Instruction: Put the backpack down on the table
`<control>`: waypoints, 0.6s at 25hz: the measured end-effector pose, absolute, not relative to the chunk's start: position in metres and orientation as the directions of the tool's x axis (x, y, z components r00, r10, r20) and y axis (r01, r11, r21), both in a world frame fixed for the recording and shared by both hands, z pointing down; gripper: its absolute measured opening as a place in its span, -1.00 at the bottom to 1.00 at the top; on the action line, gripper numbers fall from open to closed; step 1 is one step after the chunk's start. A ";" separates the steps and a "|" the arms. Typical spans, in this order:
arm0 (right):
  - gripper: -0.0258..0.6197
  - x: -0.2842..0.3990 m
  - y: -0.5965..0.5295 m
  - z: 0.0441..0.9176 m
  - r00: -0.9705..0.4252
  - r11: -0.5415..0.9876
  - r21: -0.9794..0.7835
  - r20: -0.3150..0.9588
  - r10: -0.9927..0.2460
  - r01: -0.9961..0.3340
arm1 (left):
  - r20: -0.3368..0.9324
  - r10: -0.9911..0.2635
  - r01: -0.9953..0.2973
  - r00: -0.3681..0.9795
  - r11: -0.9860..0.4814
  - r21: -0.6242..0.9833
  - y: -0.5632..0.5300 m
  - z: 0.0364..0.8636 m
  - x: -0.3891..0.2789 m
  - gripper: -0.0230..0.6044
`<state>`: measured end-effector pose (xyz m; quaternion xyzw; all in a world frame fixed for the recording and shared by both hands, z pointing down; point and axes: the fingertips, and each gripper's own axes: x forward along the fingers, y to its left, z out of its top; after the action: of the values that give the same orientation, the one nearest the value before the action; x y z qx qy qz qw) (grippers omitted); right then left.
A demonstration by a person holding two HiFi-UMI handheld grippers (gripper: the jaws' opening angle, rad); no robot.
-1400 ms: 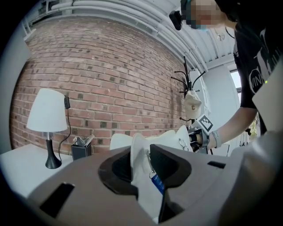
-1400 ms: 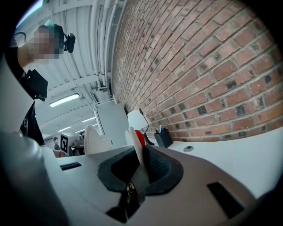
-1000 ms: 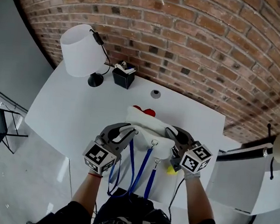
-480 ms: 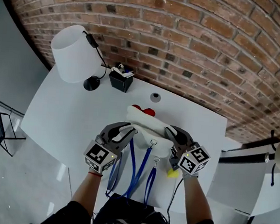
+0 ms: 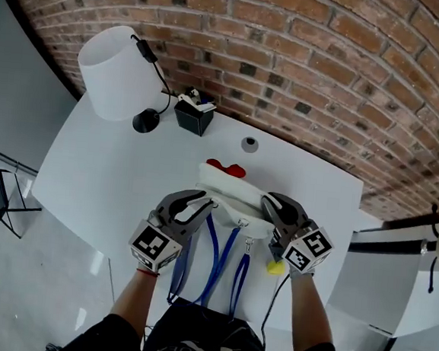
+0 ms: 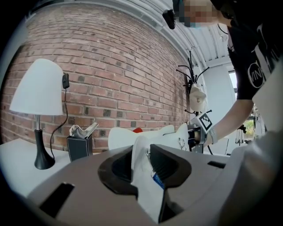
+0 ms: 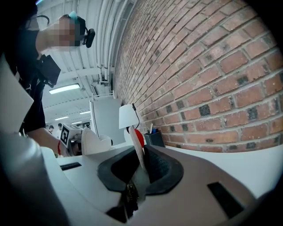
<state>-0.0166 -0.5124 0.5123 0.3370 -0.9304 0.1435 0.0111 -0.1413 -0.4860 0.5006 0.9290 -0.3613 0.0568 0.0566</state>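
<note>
White backpack (image 5: 230,189) is pinched at its near corners by left gripper (image 5: 192,207) and right gripper (image 5: 277,211), stretching away over the table (image 5: 105,176) right underneath.

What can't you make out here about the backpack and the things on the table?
- Head view: whether the backpack rests on the table; its own body hides the underside.
- Head view: the small round thing near the wall is too small to identify.
- Head view: the yellow item is partly hidden by the right gripper.
</note>
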 end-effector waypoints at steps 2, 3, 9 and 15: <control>-0.80 -0.017 -0.508 0.514 -0.776 0.734 -0.263 0.118 -0.619 -0.626 | 0.157 -0.657 -0.671 0.737 -0.738 0.064 -0.480 0.504 -0.142 -0.60; -0.80 -0.017 -0.505 0.514 -0.777 0.735 -0.263 0.120 -0.618 -0.625 | 0.165 -0.653 -0.668 0.739 -0.741 0.066 -0.476 0.506 -0.143 -0.60; -0.78 -0.014 -0.502 0.515 -0.769 0.726 -0.263 0.127 -0.627 -0.636 | 0.178 -0.640 -0.659 0.747 -0.748 0.080 -0.469 0.511 -0.142 -0.60; -0.76 -0.010 -0.499 0.519 -0.748 0.695 -0.283 0.160 -0.645 -0.660 | 0.212 -0.618 -0.644 0.757 -0.760 0.085 -0.459 0.516 -0.142 -0.60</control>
<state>-0.0102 -0.4986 0.5189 0.3545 -0.9204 0.1632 0.0241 -0.1425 -0.4593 0.5163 0.9341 -0.3379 0.0859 0.0763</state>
